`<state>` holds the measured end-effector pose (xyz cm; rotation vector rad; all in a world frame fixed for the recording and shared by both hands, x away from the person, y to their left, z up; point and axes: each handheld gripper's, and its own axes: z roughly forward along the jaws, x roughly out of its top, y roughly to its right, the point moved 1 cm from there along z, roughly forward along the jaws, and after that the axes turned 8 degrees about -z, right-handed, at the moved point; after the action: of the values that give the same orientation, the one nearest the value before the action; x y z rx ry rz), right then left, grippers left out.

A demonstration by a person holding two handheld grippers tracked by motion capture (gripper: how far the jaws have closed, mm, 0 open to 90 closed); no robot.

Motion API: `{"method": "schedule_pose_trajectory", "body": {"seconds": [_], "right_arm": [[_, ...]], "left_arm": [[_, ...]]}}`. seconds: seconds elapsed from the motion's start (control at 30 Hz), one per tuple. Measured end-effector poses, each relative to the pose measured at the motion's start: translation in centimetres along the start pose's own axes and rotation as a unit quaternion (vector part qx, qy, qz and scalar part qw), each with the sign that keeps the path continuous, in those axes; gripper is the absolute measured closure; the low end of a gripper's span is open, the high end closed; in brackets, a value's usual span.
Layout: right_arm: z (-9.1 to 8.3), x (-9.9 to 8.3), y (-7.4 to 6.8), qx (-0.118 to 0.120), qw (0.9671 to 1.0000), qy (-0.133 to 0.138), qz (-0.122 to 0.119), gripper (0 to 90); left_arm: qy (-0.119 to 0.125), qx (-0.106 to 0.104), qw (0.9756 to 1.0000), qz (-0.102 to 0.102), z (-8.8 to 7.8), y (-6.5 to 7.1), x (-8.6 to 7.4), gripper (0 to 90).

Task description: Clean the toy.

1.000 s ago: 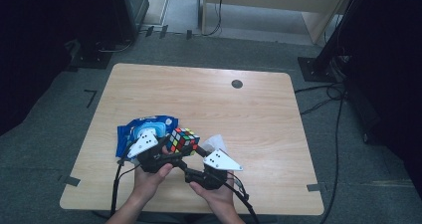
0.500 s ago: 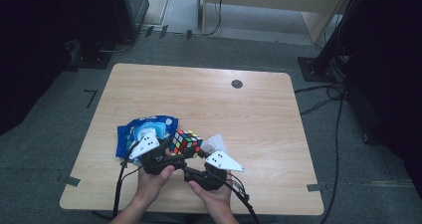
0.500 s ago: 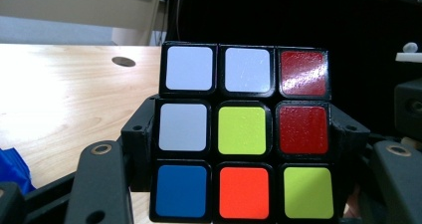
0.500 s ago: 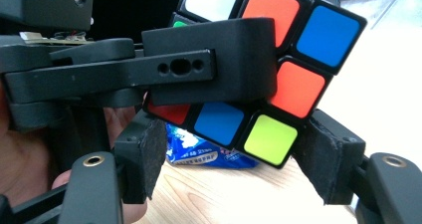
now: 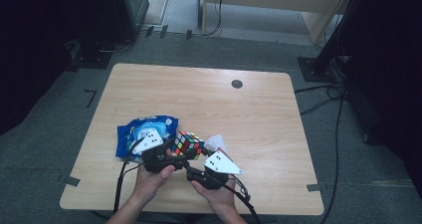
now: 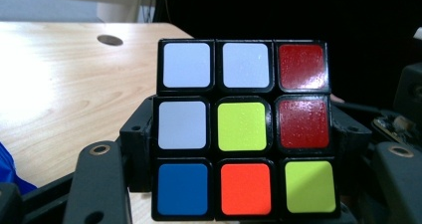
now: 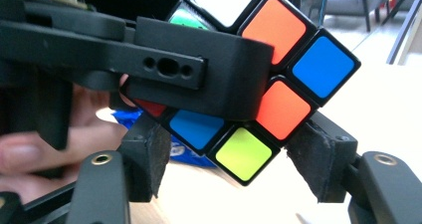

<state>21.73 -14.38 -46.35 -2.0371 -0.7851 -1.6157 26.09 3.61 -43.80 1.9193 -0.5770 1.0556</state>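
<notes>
You are holding the cube (image 5: 187, 144) up over the table's (image 5: 259, 109) near edge, a little left of its middle, with both claws meeting on it. Your left claw (image 5: 166, 152) is gripping it: in the left gripper view the cube (image 6: 244, 129) is sitting squarely between the two black jaws, its glossy face of nine rounded square stickers in a black plastic grid turned to the camera, white, dark red, yellow-green, blue and orange. Your right claw (image 5: 195, 165) is coming at it from the other side. In the right gripper view the cube (image 7: 271, 92) is standing on a corner between that claw's jaws; their rough black foam pads (image 7: 318, 159) are lying against or just beside its lower faces, and the jaws have just been closing in around it, at a middling width. Whether the pads are pressing yet I cannot tell. The left claw's blocky matte body (image 7: 189, 79) is crossing in front of the cube there.

Just beyond your left hand (image 5: 152, 176), a crinkled, shiny blue packet (image 5: 134, 134) is lying flat on the pale wood-grain tabletop. A small white folded piece (image 5: 216, 142) is lying just right of the cube. A round dark hole (image 5: 237, 83) is sitting near the far edge.
</notes>
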Motion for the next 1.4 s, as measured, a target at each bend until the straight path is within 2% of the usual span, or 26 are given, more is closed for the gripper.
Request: {"method": "schedule_pose_trajectory", "body": {"seconds": [0.13,0.23,0.3,0.4,0.47,0.57,0.63,0.8,0.9,1.03,1.1,1.23,1.3,1.4], "right_arm": [[-0.1,0.0,0.3,-0.004,0.9993,-0.003,-0.038,37.6],[-0.3,0.0,0.5,-0.01,0.9975,-0.002,-0.07,38.8],[-0.4,0.1,0.6,-0.014,0.9957,-0.003,-0.092,38.8],[-0.5,0.1,0.8,-0.013,0.994,-0.001,-0.109,38.8],[-0.6,0.1,0.8,-0.01,0.9928,-0.004,-0.119,39.1],[-0.7,0.2,1.0,-0.008,0.9889,-0.006,-0.148,40.1],[-0.8,0.2,1.0,-0.007,0.986,-0.008,-0.166,41.1],[-0.9,0.0,0.9,-0.013,0.9803,-0.014,-0.197,43.8],[-1.0,-0.1,0.9,-0.016,0.9783,-0.014,-0.206,44.8],[-0.9,-0.2,0.8,-0.014,0.9775,-0.016,-0.21,45.0],[-0.9,-0.1,0.8,-0.007,0.9805,-0.014,-0.196,44.1],[-1.0,0.1,1.1,0.022,0.9908,-0.003,-0.134,42.8],[-1.0,0.1,1.2,0.04,0.993,0.0,-0.112,41.4],[-1.0,0.0,1.7,0.04,0.9932,-0.008,-0.11,40.7]], "left_arm": [[-0.027,-0.002,0.9996,0.004,0.1,0.0,0.2,32.4],[-0.025,0.004,0.9996,0.009,0.0,0.0,0.3,32.4],[-0.025,-0.003,0.9996,0.009,-0.1,0.0,0.3,33.1],[-0.029,-0.011,0.9994,0.016,-0.1,0.1,0.3,33.7],[-0.036,-0.023,0.999,0.013,-0.2,-0.2,0.4,33.8],[-0.054,-0.043,0.9976,0.008,-0.2,-0.5,0.6,34.0],[-0.064,-0.047,0.9968,0.012,-0.3,-0.6,0.7,33.9],[-0.069,-0.044,0.9966,0.008,-0.3,-0.8,0.7,33.7],[-0.066,-0.038,0.9971,0.009,-0.3,-0.8,0.7,33.4],[-0.052,-0.024,0.9982,0.017,-0.5,-0.7,0.7,33.9],[-0.041,-0.019,0.9987,0.022,-0.7,-0.6,0.6,34.0],[-0.013,-0.005,0.9997,0.021,-0.8,-0.5,0.5,34.2],[0.0,-0.001,0.9997,0.025,-1.0,-0.6,0.4,34.2],[0.027,0.008,0.9992,0.03,-1.6,-0.8,0.4,34.2]]}}
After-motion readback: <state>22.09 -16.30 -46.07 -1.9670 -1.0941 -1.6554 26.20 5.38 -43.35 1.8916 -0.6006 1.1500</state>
